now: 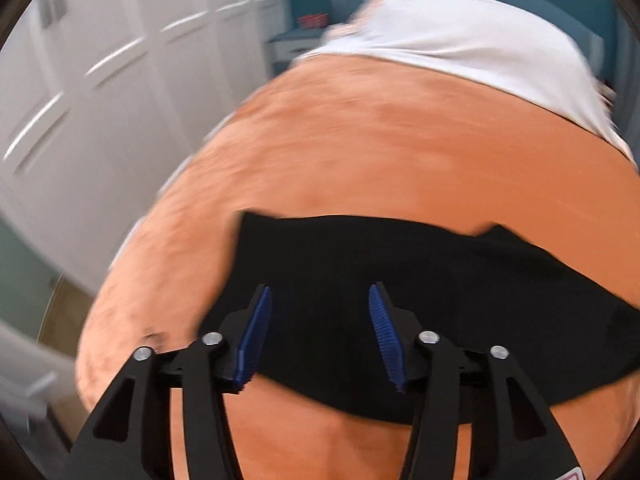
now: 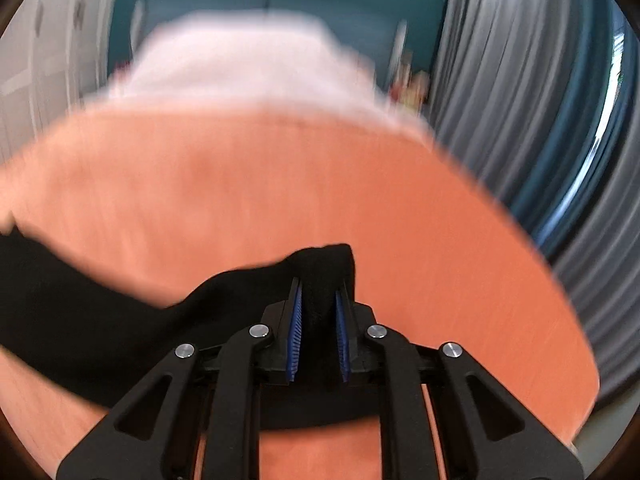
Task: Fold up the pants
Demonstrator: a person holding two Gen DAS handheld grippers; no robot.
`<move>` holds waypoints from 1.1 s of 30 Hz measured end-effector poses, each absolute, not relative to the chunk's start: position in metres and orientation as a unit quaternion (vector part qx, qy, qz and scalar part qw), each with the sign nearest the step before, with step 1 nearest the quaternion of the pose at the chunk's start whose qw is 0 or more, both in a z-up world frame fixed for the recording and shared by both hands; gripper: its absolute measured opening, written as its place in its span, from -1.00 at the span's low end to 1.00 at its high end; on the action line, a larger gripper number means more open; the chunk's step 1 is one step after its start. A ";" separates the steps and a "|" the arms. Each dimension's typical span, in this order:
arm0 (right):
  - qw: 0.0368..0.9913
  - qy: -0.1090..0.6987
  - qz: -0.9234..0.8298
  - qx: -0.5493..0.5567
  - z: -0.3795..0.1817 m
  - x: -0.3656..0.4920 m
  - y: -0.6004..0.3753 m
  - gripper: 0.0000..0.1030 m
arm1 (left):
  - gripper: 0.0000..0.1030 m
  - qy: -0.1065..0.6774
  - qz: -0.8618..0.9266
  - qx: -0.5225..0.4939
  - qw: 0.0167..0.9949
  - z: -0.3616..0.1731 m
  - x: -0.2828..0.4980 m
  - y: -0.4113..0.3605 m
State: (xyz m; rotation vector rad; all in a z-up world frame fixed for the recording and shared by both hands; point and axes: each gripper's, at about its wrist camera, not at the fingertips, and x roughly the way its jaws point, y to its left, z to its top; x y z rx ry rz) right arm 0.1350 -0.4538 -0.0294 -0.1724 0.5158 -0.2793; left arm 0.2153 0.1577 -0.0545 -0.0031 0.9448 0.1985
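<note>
Both views motion-blurred. Black pants (image 1: 400, 280) are lying across an orange bedspread (image 1: 360, 140), stretching left to right; a white pillow (image 1: 460, 40) is sitting at the far end of the bed. Left gripper (image 1: 320, 312) is hovering over the pants with its blue pads (image 1: 256, 332) spread apart, nothing pinched between them. Right gripper (image 2: 319, 320) is pinching a bunched edge of the pants (image 2: 100, 320) between its nearly closed pads, the cloth trailing away to the left. Grey curtain (image 2: 520, 100) is hanging at right.
</note>
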 end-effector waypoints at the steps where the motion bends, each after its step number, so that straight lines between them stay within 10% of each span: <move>1: 0.954 0.228 -0.151 -0.125 -0.024 0.126 -0.451 -0.72 | 0.14 0.454 0.077 0.011 0.888 -0.058 0.218 0.137; 5: 0.893 0.349 -0.208 -0.192 -0.105 0.119 -0.491 0.00 | 0.16 0.473 0.029 0.072 0.877 -0.094 0.210 0.056; 10: 0.880 0.425 -0.204 -0.052 -0.155 0.074 -0.536 0.00 | 0.16 0.510 -0.007 0.083 0.856 -0.131 0.198 0.013; 15: 0.892 0.415 -0.146 0.102 -0.140 0.108 -0.552 0.42 | 0.16 0.522 -0.009 0.068 0.850 -0.145 0.199 0.002; 22: 0.856 0.454 -0.128 0.213 -0.190 0.188 -0.566 0.07 | 0.16 0.504 -0.007 0.079 0.860 -0.134 0.178 -0.022; 26: 0.873 0.421 -0.134 0.208 -0.177 0.191 -0.560 -0.70 | 0.19 0.507 -0.012 0.102 0.856 -0.141 0.173 -0.035; 33: 0.866 0.425 -0.208 0.163 -0.178 0.148 -0.579 -0.68 | 0.19 0.513 -0.019 0.105 0.852 -0.153 0.178 -0.041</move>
